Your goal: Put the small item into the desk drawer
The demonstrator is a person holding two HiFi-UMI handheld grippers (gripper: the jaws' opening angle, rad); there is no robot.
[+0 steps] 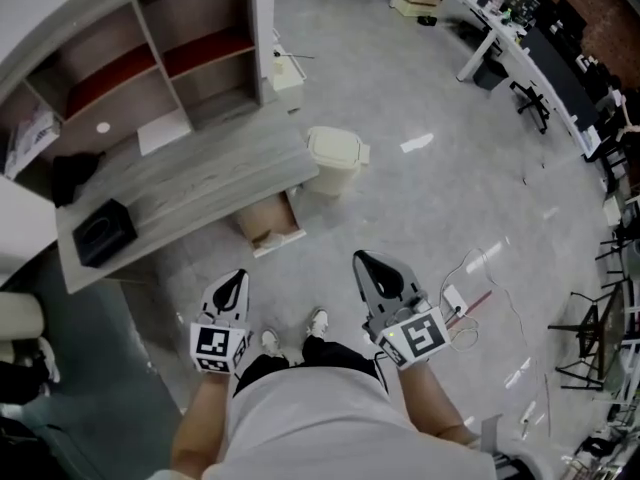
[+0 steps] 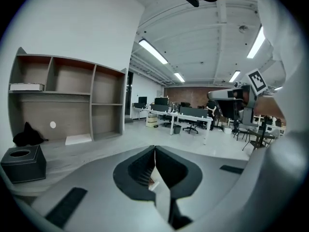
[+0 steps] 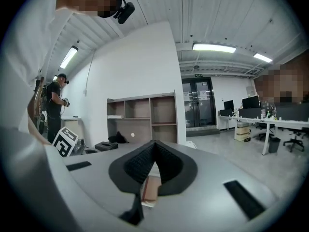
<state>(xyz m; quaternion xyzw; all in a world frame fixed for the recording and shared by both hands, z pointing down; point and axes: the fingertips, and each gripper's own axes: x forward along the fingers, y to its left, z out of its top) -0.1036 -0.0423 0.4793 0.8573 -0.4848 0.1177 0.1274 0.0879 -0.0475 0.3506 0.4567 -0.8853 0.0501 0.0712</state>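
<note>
Left gripper (image 1: 237,278): I read jaws closed. Right gripper (image 1: 365,263): jaws closed too. Desk (image 1: 200,183) and drawer (image 1: 268,223) lie ahead of both jaw tips.

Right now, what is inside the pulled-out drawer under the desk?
The drawer shows a brown bottom with nothing clearly lying on it. Its rear part is covered by the desk top, so anything lying there cannot be seen.

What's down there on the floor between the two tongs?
The person's white shoes stand on the grey floor between the left tongs and the right tongs. The head view shows it.
</note>
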